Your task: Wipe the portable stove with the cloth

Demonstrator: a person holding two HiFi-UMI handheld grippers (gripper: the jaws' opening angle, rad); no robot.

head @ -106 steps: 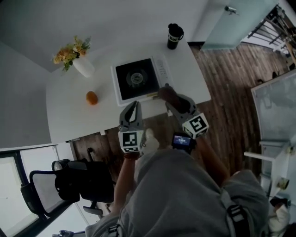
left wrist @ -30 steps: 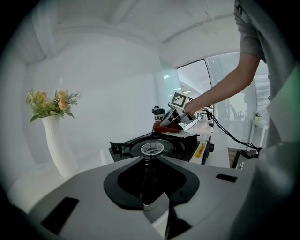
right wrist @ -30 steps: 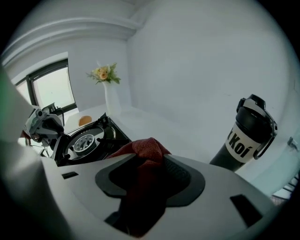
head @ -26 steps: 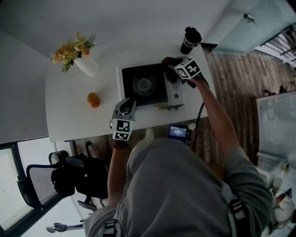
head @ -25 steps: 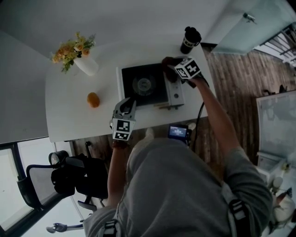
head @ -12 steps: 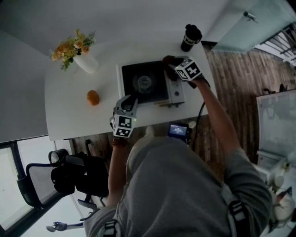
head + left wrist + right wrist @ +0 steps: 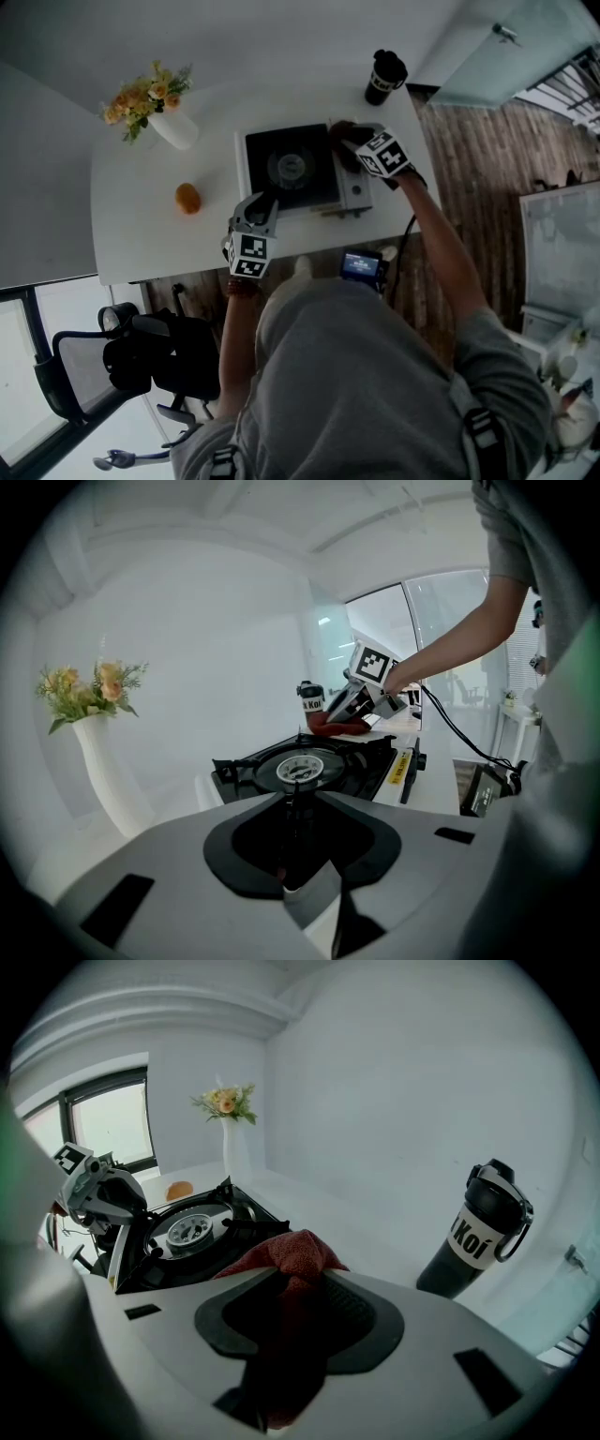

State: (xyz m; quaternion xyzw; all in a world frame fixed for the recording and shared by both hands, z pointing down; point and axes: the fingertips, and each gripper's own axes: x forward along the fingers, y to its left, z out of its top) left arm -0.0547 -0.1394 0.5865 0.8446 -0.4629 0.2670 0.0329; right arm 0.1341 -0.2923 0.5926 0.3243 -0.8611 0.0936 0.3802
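The dark red cloth (image 7: 339, 133) is clamped in the right tool (image 7: 349, 143), whose jaws have just been closed a little tighter on it. It is pressed on the white right-hand panel of the black-topped portable stove (image 7: 286, 169), slightly nearer than a second ago, when it was held at the far right corner. The left tool (image 7: 263, 200) is kept at the stove's near left corner, but its jaws have just been opened and are seen apart, with nothing gripped. The wipe is judged to be under way along the right strip only, and the burner area is not yet covered. With that corner released, the stove may be shifted on the white counter (image 7: 141, 234).
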